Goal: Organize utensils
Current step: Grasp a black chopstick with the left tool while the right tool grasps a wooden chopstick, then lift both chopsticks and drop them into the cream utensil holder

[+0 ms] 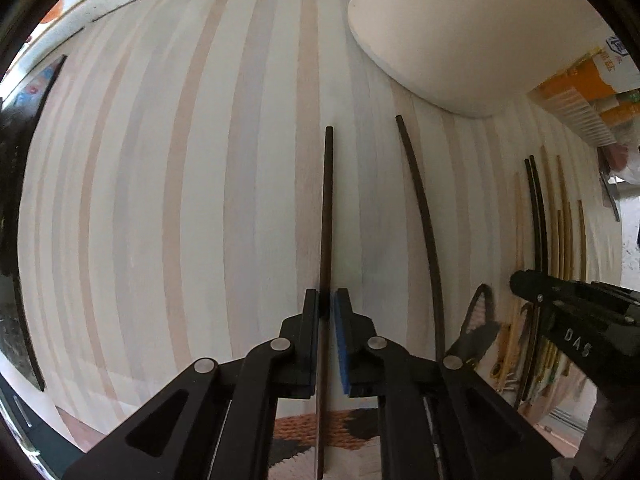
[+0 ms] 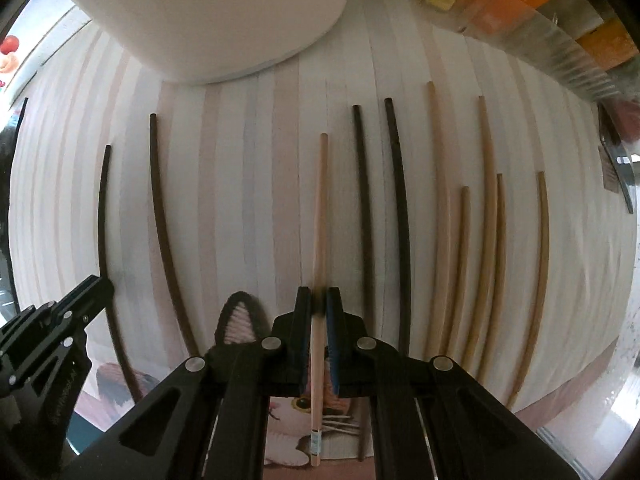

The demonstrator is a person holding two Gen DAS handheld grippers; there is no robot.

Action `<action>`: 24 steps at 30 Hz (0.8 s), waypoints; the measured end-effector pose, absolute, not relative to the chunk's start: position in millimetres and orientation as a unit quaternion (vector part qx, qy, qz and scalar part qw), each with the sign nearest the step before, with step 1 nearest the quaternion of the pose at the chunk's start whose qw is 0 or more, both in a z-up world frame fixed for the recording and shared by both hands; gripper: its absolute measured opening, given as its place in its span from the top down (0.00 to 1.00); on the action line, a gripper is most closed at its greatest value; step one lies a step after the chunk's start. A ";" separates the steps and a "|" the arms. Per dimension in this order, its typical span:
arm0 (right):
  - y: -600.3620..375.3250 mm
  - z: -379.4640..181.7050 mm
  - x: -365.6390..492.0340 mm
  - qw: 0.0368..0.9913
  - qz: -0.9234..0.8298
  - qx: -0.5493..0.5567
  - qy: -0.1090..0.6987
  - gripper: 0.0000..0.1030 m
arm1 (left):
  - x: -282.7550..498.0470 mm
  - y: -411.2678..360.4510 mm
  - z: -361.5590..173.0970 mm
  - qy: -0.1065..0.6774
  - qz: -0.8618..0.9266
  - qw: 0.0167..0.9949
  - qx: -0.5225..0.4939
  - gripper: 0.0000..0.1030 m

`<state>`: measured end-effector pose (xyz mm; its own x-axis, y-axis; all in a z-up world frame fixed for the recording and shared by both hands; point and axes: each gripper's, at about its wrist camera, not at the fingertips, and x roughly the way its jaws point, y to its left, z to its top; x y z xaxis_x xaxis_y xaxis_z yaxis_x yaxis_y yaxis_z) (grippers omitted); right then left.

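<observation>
Left gripper (image 1: 328, 300): jaws pinching a dark chopstick (image 1: 326, 208), centre frame, lying along the striped desk (image 1: 160, 200). Right gripper (image 2: 319, 300): jaws clamped on a light wooden chopstick (image 2: 320, 208), centre frame. Other dark and light chopsticks lie in rows on either side; white tub (image 2: 208, 16) at top.

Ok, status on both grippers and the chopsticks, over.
Left hand-held gripper shut on dark chopstick. Right hand-held gripper shut on light wooden chopstick. Other chopsticks lie in rows on the striped table. Nothing blocking.
</observation>
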<state>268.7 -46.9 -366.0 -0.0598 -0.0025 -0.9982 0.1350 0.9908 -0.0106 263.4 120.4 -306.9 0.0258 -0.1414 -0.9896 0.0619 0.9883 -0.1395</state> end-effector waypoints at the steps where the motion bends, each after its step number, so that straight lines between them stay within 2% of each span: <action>1: -45.3 -366.5 270.4 0.681 -0.050 0.042 0.729 0.92 | 265.5 122.8 -305.5 0.697 -0.073 0.713 -0.026 0.92; 6: -36.6 -374.3 291.4 0.666 -0.052 0.028 0.744 0.92 | 280.5 113.5 -301.2 0.703 -0.070 0.708 0.007 0.93; 7: -37.0 -375.0 294.2 0.661 -0.053 0.032 0.748 0.92 | 289.5 108.7 -302.1 0.701 -0.068 0.710 0.018 0.96; 13: -43.7 -370.4 306.9 0.661 -0.054 0.047 0.747 0.93 | 271.5 93.3 -290.6 0.689 -0.047 0.723 0.024 0.97; 24: -57.8 -330.5 283.1 0.701 0.006 0.074 0.709 0.93 | 203.7 118.6 -213.5 0.645 -0.020 0.763 -0.016 0.97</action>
